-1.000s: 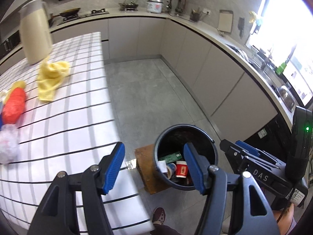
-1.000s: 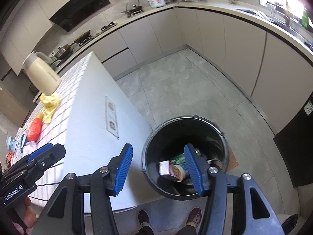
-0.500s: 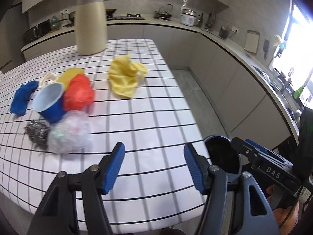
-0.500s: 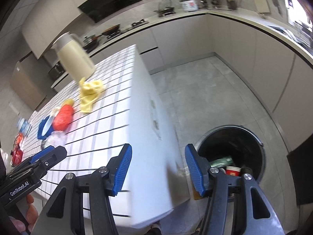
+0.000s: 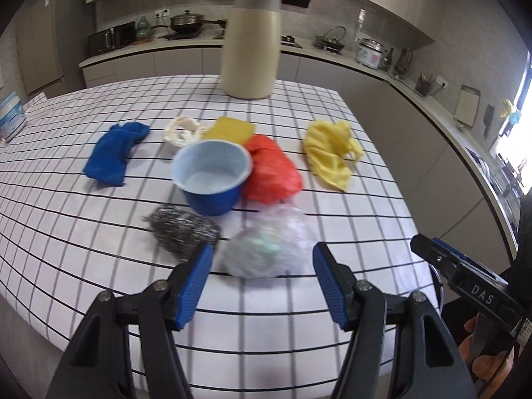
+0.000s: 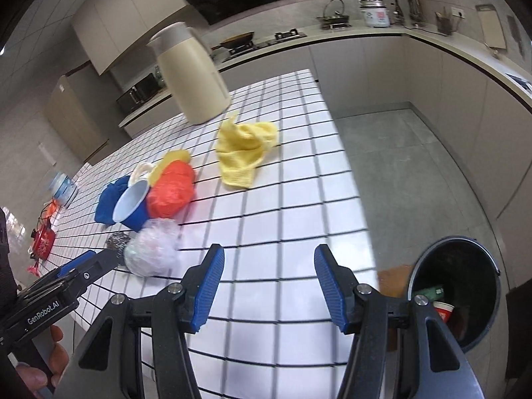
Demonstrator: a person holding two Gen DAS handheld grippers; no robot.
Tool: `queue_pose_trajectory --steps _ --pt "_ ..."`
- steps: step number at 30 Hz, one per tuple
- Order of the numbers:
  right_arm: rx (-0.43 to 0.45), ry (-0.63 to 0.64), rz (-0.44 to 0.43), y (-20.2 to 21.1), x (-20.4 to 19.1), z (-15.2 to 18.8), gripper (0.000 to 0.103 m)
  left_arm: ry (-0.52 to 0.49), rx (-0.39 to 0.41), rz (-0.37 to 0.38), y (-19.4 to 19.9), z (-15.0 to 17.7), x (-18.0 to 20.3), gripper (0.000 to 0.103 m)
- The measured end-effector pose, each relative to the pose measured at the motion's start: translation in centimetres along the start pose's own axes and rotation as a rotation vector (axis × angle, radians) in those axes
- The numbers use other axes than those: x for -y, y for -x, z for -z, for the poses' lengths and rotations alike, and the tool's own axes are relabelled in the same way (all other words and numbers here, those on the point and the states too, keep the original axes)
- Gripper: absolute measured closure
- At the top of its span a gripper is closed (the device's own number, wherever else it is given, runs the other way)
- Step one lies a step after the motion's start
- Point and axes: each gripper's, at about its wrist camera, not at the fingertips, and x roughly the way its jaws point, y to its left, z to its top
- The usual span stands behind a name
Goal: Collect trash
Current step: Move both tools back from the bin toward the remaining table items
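Observation:
On the checked table [image 5: 332,306] lies a cluster of items: a crumpled clear plastic bag [image 5: 269,246], a steel scourer [image 5: 183,229], a blue paper cup [image 5: 212,179], a red plastic bag [image 5: 272,173], a blue cloth [image 5: 114,153] and a yellow cloth [image 5: 332,153]. My left gripper [image 5: 261,282] hovers open just in front of the clear bag, nothing between its fingers. My right gripper [image 6: 267,282] is open and empty over the table's near edge. The black trash bin [image 6: 455,292] stands on the floor to its right, holding a red cup and packets.
A tall beige jug [image 5: 251,38] stands at the table's far side. A yellow sponge [image 5: 232,128] and a white ring-shaped item [image 5: 183,131] lie behind the cup. A tin [image 5: 10,116] sits at far left. Kitchen counters line the back and right walls.
Both grippers have swung away from the trash bin, leftward to above the table, and now face the cluster of items. Both stayed open and empty.

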Motion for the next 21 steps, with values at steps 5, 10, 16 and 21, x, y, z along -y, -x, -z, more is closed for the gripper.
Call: queue_pose_trajectory --steps 5,10,16,21 --pt "-0.006 0.033 -0.029 -1.8 -3.9 -0.5 0.044 0.03 0.012 -0.027 0.0 -0.7 -3.7 0.039" --pt "-0.003 0.071 -0.048 -3.3 -7.9 -0.9 0.044 0.048 0.018 -0.044 0.0 -1.6 -7.1 0.039" --pt "-0.001 0.099 -0.065 -4.7 -11.7 -1.4 0.044 0.059 0.033 -0.054 0.0 -2.6 -10.4 0.039" --pt "-0.007 0.126 -0.071 -6.1 -14.5 -1.6 0.044 0.065 0.032 -0.053 -0.4 -3.1 -12.6 0.039"
